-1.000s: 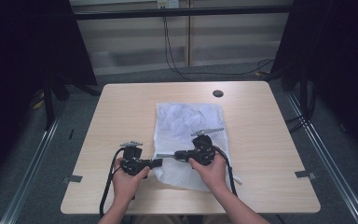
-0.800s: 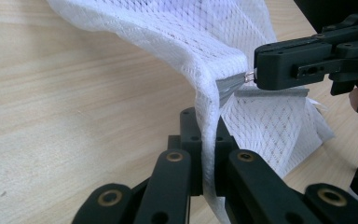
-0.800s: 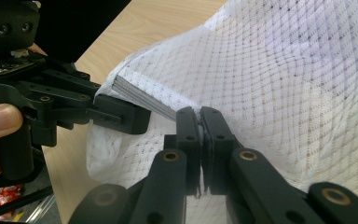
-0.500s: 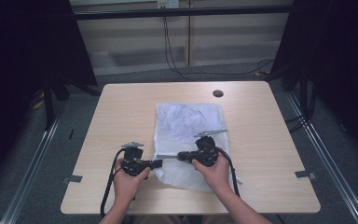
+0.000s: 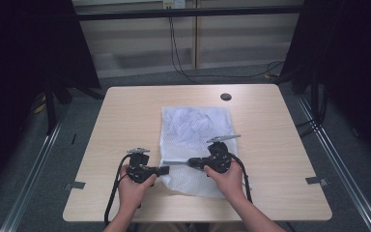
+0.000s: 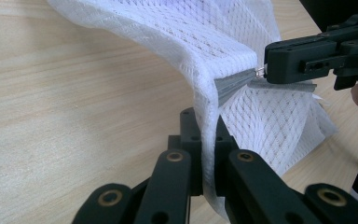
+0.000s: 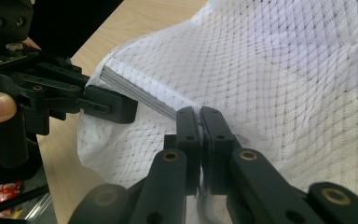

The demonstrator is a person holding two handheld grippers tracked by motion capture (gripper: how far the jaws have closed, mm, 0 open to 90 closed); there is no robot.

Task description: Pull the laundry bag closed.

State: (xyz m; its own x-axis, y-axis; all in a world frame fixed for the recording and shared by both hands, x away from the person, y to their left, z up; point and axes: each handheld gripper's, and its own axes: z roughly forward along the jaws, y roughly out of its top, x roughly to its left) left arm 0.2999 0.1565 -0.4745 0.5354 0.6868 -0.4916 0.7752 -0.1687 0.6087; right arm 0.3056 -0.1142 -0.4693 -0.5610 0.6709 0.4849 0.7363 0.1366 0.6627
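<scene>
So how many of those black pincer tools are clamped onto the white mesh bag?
2: the left gripper pinches the white mesh bag's near left edge, and the right gripper grips its grey zipper strip beside it.

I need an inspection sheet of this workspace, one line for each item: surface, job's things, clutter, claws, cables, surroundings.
Surface: light wooden table, bare apart from the bag; small dark round disc near its far edge.
Job's things: white mesh fabric bag lying flat at the centre, with a grey zipper strip along its near part.
Clutter: nothing seen.
Claws: left claw shut on the bag's white edge; right claw shut at the zipper strip. The two tips point at each other.
Cables: black cable trails from the left claw, another from the right; black wires hang at the far wall.
Surroundings: grey floor, dark curtains at both sides.
</scene>
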